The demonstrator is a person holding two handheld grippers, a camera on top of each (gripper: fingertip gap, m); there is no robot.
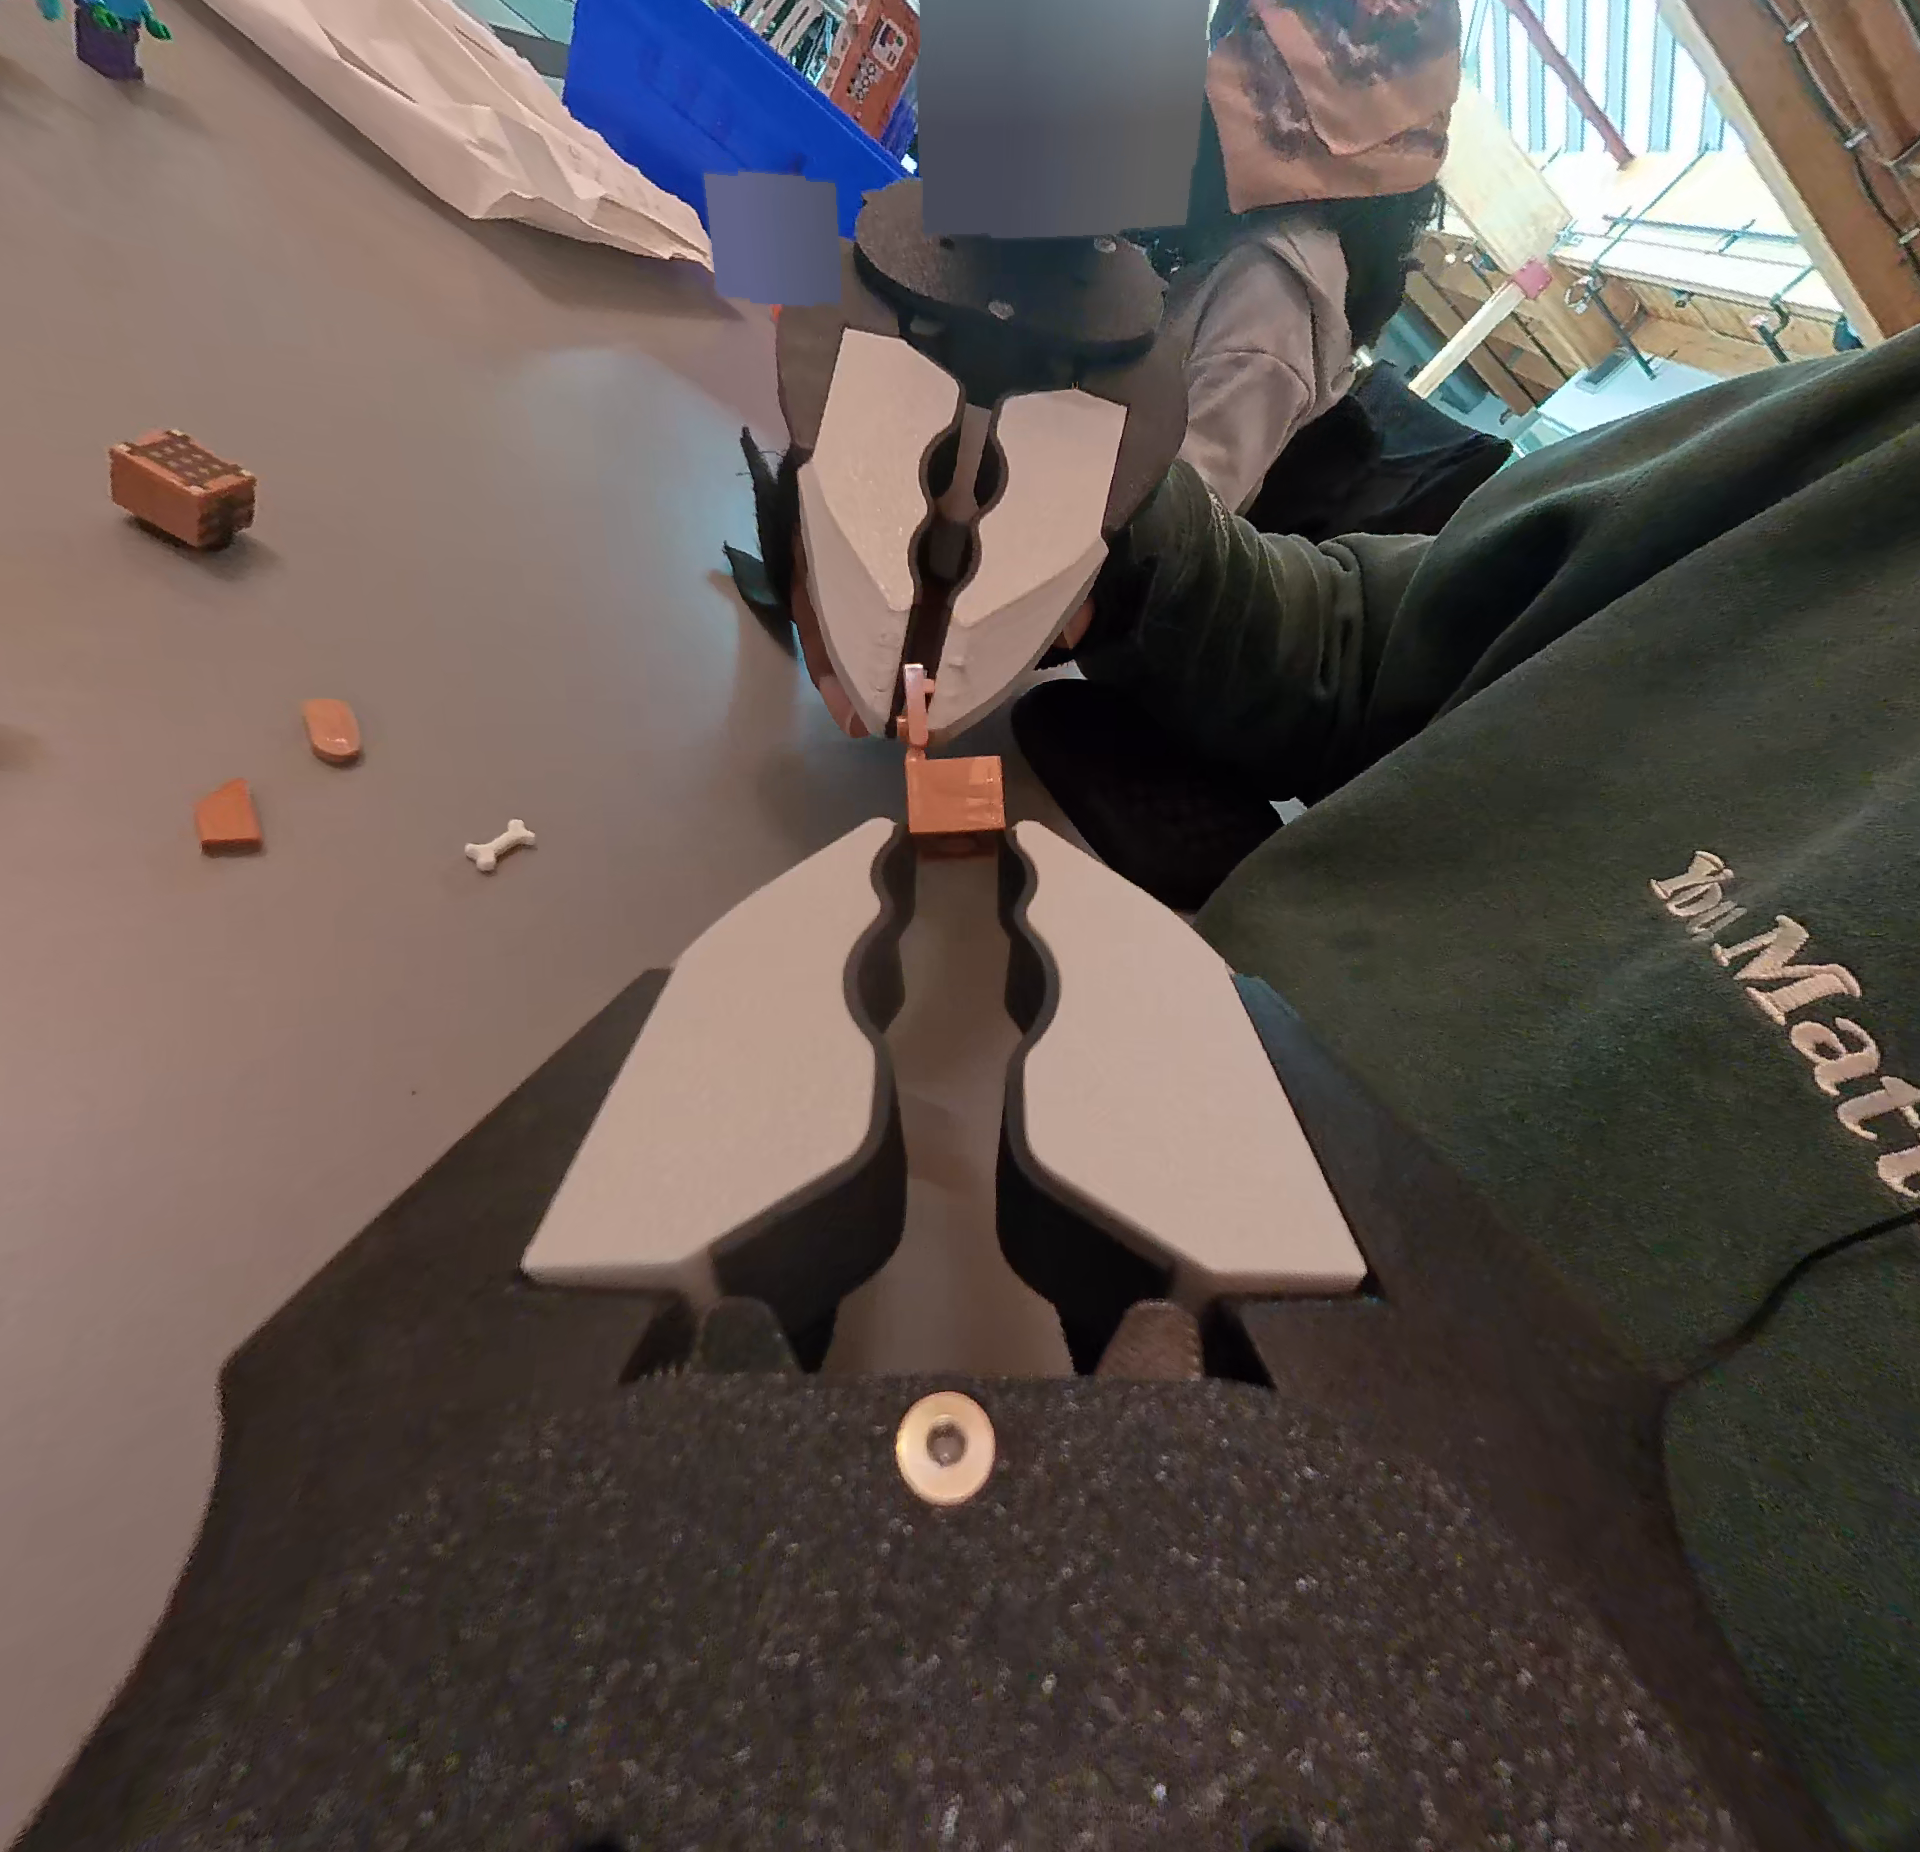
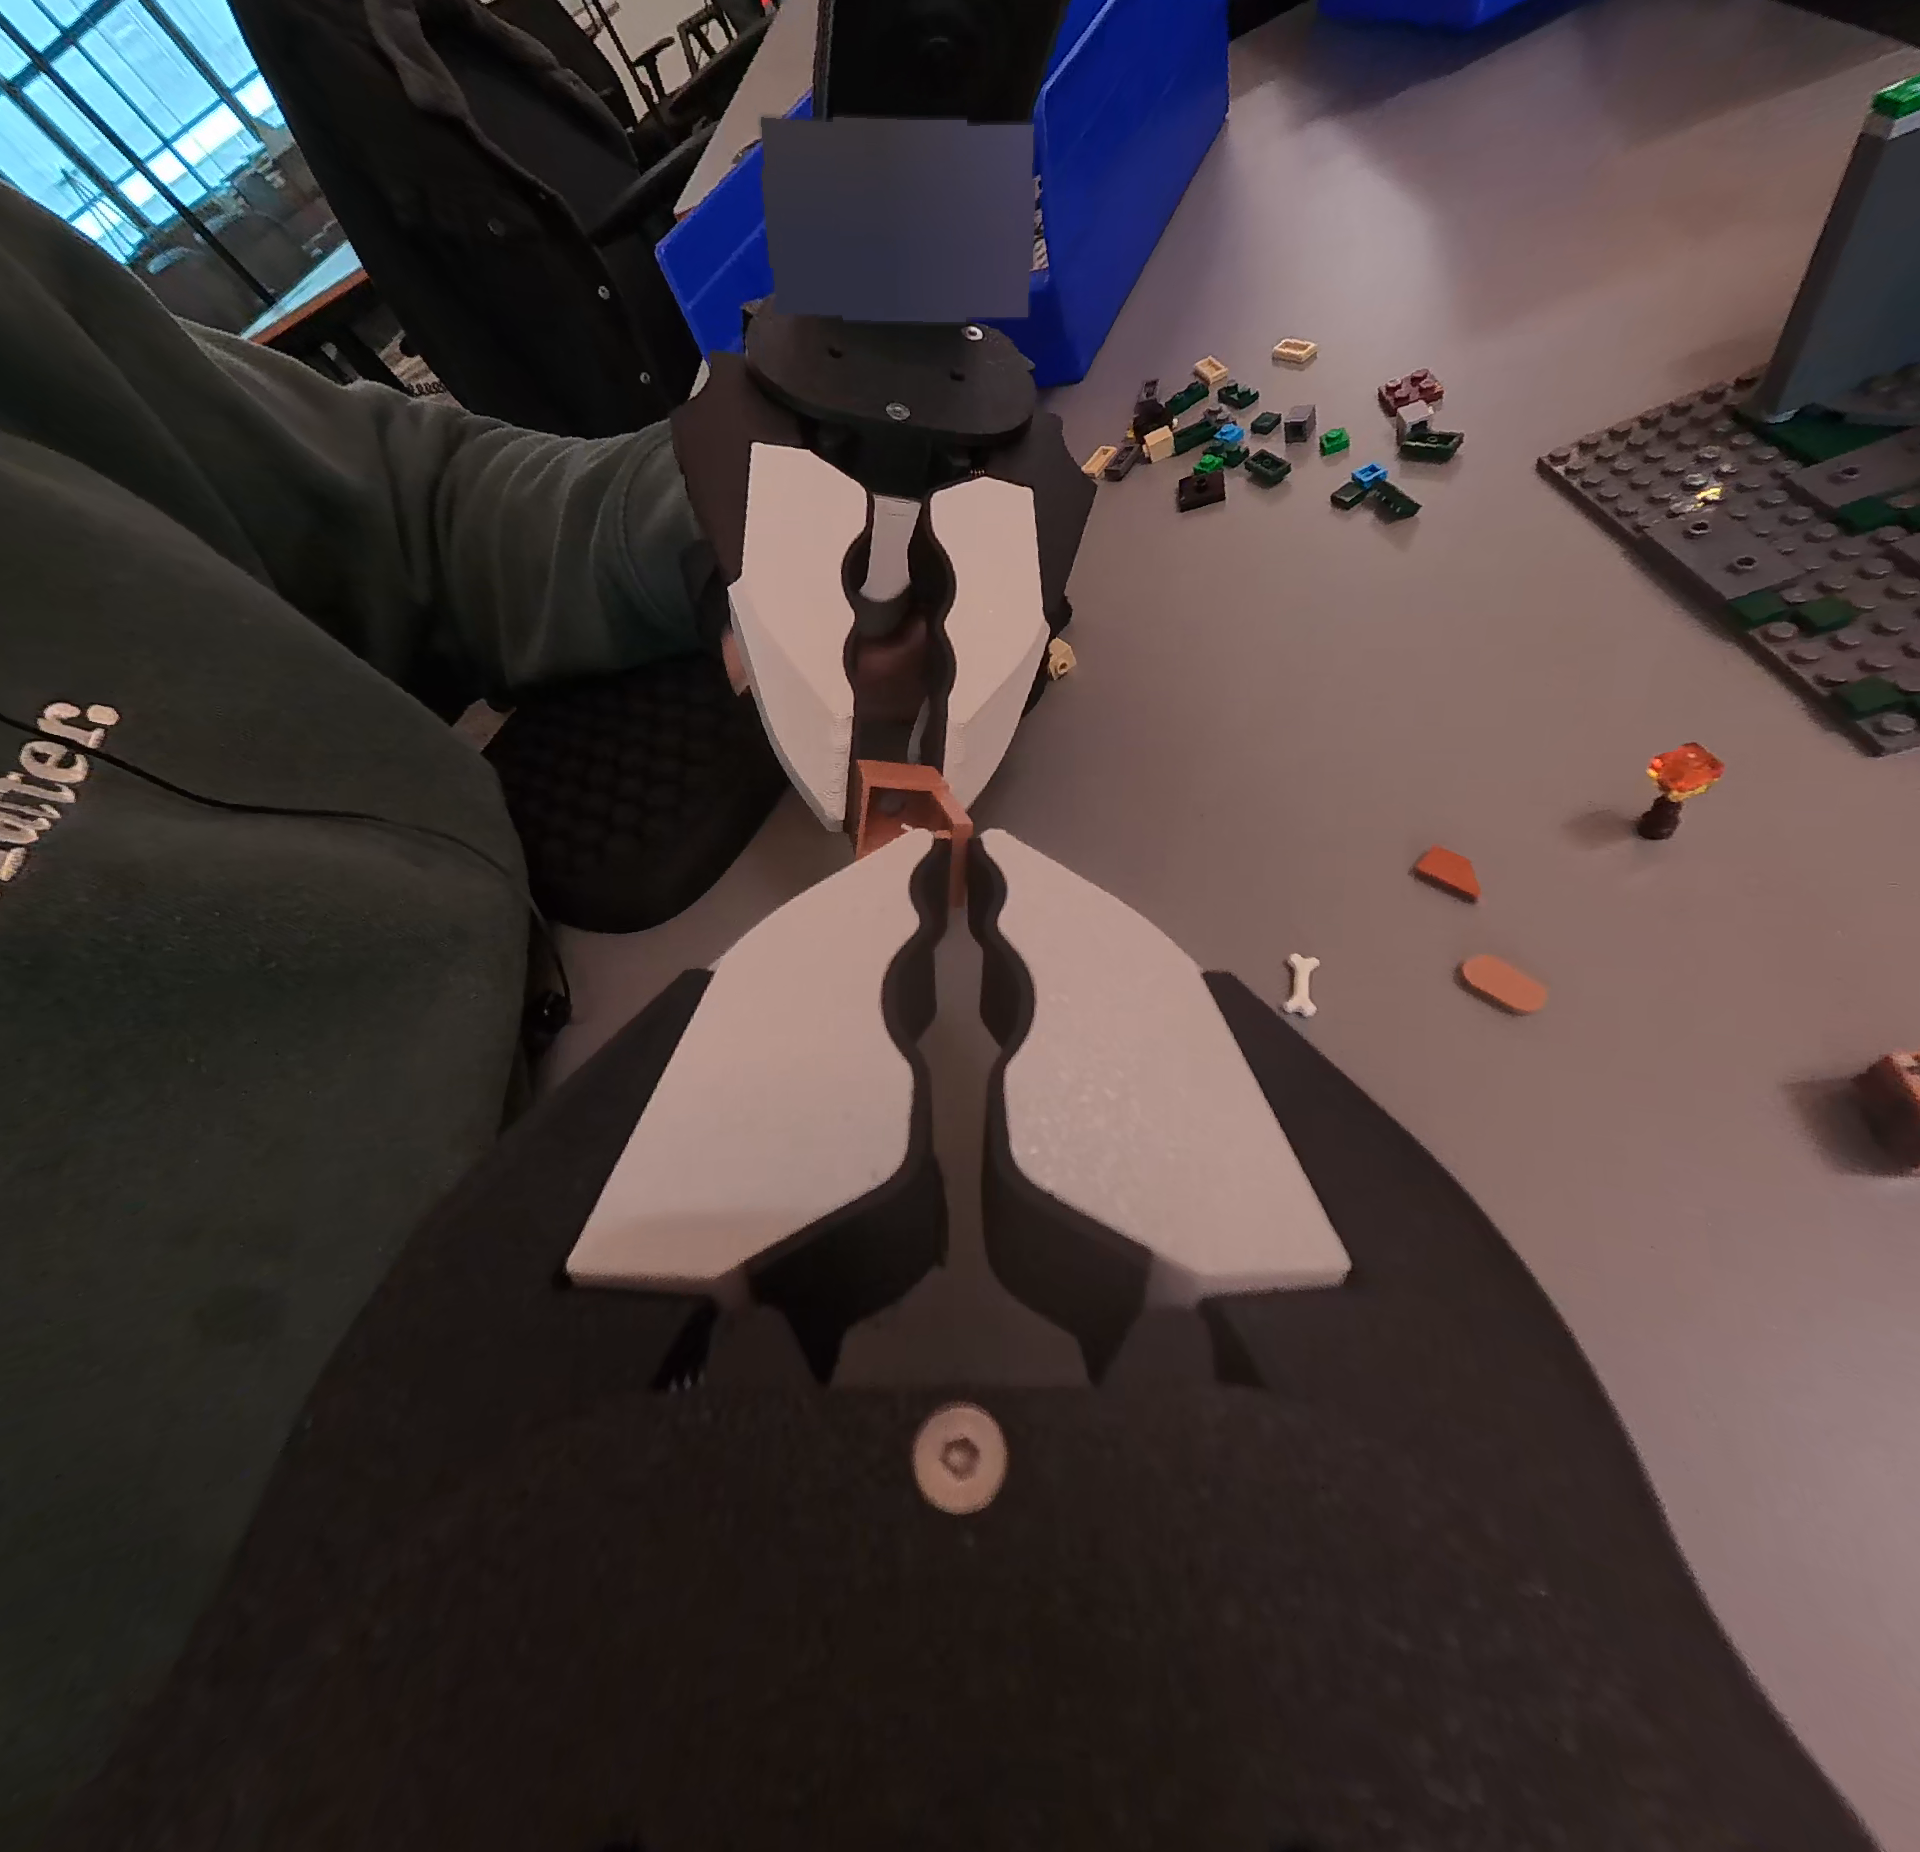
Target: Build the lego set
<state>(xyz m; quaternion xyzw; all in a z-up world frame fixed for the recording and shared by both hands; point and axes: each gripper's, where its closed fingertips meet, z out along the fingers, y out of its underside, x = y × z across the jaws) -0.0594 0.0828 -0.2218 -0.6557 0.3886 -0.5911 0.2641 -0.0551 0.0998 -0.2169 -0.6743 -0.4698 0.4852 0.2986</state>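
In the left wrist view, my left gripper (image 1: 954,831) is shut on a small orange-brown cube brick (image 1: 956,794), held above the grey table. My right gripper (image 1: 920,727) faces it tip to tip, shut on a small thin brown-and-white piece (image 1: 914,706) that touches the cube's top corner. In the right wrist view, my right gripper (image 2: 954,846) is nearly closed on that thin piece (image 2: 958,867). The left gripper (image 2: 899,779) opposite holds the cube brick (image 2: 899,805), whose hollow side shows.
On the table lie a white bone (image 2: 1301,983), a brown slope (image 2: 1446,872), a rounded brown tile (image 2: 1503,983), a torch piece (image 2: 1678,789), a brown block (image 1: 183,488), several loose bricks (image 2: 1268,441) and a grey baseplate build (image 2: 1714,555). Blue bins (image 2: 1122,140) stand behind. A dark green sleeve (image 1: 1558,763) is close by. The tips of both grippers are at nearly the same place. The white bone (image 2: 1301,983) is about 9 cm from both grippers' fingertips.
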